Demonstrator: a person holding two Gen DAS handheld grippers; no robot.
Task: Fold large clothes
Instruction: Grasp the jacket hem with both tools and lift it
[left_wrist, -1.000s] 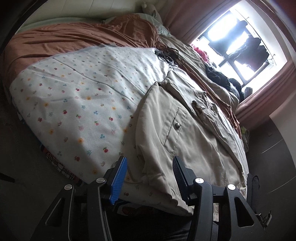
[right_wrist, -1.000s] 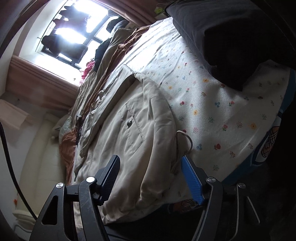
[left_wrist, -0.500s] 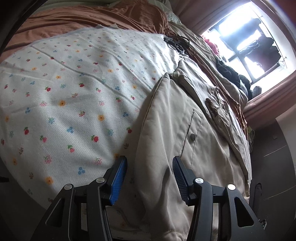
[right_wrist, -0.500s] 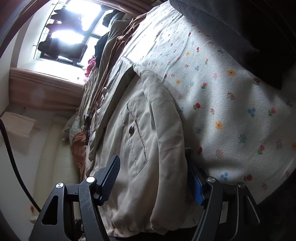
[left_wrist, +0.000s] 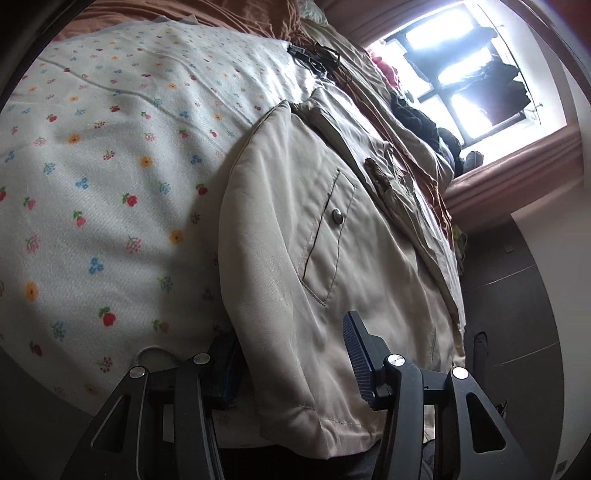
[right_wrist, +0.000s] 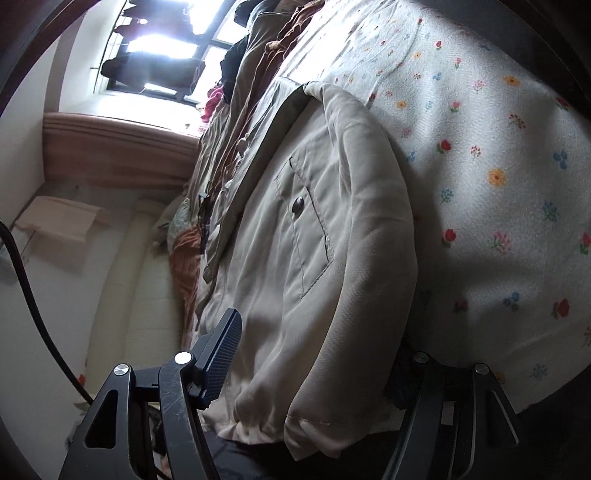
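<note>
A beige, smooth-woven jacket with a buttoned chest pocket (left_wrist: 325, 266) lies flat on a bed covered by a white quilted sheet printed with small red, blue and yellow flowers (left_wrist: 103, 177). Its hem end reaches the near edge of the mattress, and its collar points away toward the bright window (left_wrist: 469, 62).

From the left wrist camera, the floral sheet fills the left of the picture and the jacket the middle. The left gripper (left_wrist: 291, 354) straddles the jacket's folded side edge near the hem: its jaws stand wide apart, one blue-padded finger tucked down beside the fabric against the sheet, the other resting above the jacket front. Nothing is pinched between them. This view alone shows the dark grey panelled wall (left_wrist: 517, 288) at the right (and a black tangle of cord (left_wrist: 314, 59) far up the bed).

From the right wrist camera the order reverses: a cream padded headboard (right_wrist: 122, 295) and a black cable (right_wrist: 22, 266) sit at the left, seen only here, then the jacket (right_wrist: 314, 258), then the sheet (right_wrist: 498, 177). The right gripper (right_wrist: 314, 354) is likewise spread wide over the jacket's other side edge, one finger (right_wrist: 219, 354) clear above the cloth, the other mostly hidden beneath the rolled sleeve edge. It grips nothing.

Both views show the brown blanket (right_wrist: 184, 254) and heaped clothes (left_wrist: 417, 118) beyond the collar.
</note>
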